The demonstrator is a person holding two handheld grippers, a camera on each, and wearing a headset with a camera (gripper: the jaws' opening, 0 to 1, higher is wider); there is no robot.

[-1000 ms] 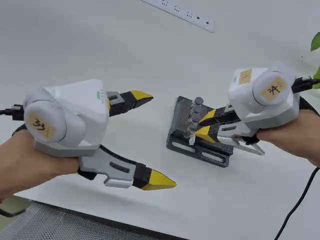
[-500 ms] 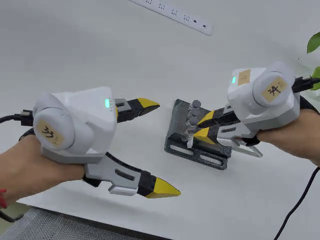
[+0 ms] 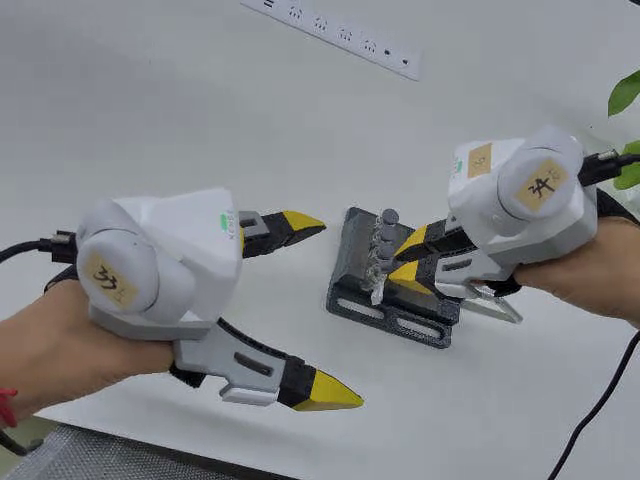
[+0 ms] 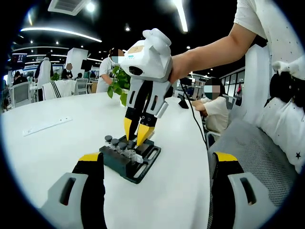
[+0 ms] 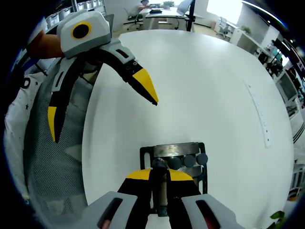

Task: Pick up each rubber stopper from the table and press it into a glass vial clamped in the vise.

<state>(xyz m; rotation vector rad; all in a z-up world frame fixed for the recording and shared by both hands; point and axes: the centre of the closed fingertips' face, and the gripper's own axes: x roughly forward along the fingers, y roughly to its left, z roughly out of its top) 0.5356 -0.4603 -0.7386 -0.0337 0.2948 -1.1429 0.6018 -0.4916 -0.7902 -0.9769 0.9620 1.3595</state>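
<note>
white table (image 3: 200, 120), vise (image 3: 347, 296) of vials (image 3: 379, 262); right claw (image 5: 160, 173) tight on end stopper (image 5: 159, 165), left claw (image 3: 341, 313) wide apart, empty

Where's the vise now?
In the head view the vise sits right of centre on the white table, with the right gripper at its vials.

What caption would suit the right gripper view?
Right tongs pinching a stopper at the vise, left tongs open nearby.
</note>
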